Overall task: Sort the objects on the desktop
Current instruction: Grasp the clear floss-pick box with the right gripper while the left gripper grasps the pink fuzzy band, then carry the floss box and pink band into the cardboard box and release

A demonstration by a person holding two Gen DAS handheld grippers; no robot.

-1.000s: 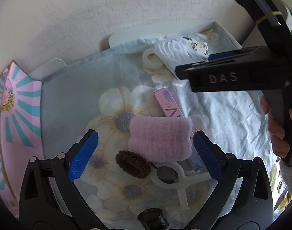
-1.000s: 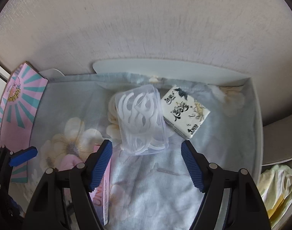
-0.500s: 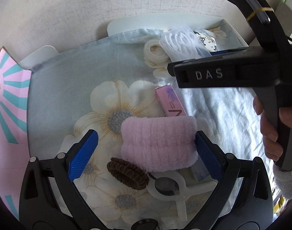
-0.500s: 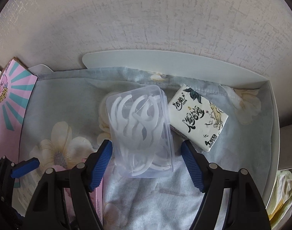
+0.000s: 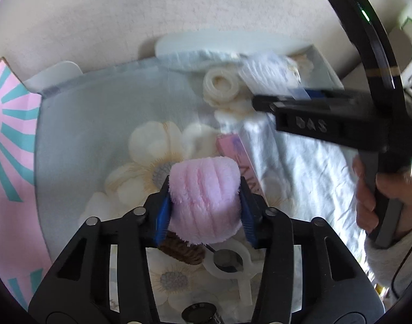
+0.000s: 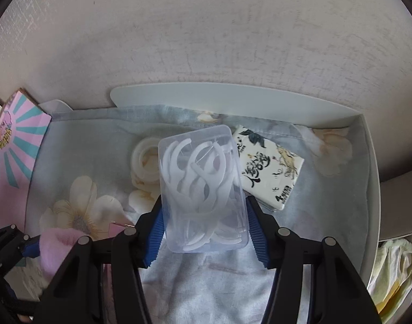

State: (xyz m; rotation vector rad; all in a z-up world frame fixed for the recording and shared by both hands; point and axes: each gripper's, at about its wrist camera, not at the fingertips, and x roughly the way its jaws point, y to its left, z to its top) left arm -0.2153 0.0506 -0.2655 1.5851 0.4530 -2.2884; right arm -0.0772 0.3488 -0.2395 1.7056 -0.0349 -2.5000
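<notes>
Two handheld grippers work over a pale blue cloth printed with cream flowers (image 5: 98, 140), which lines a shallow white tray (image 6: 368, 162) set against a textured wall. The left gripper (image 5: 204, 202) has its blue-padded jaws pressed in on both sides of a fluffy pink fabric band (image 5: 204, 197), squeezing it into a rounded bundle held just above the cloth. Below it lie a brown coiled hair tie (image 5: 183, 251) and a white plastic ring-shaped holder with a dark disc in its centre (image 5: 227, 260), the two just beside each other. A slim pink carton (image 5: 239, 159) lies on the cloth behind the band. The right gripper (image 6: 203, 229) clamps the near end of a clear plastic box of white floss picks (image 6: 200, 186), whose far end tilts up over a stack of cream-coloured rings (image 6: 145, 162). Just right of the box lies a white tissue packet with black calligraphy (image 6: 270, 172). A pink and teal striped card (image 6: 11, 148) stands at the tray's left edge.
</notes>
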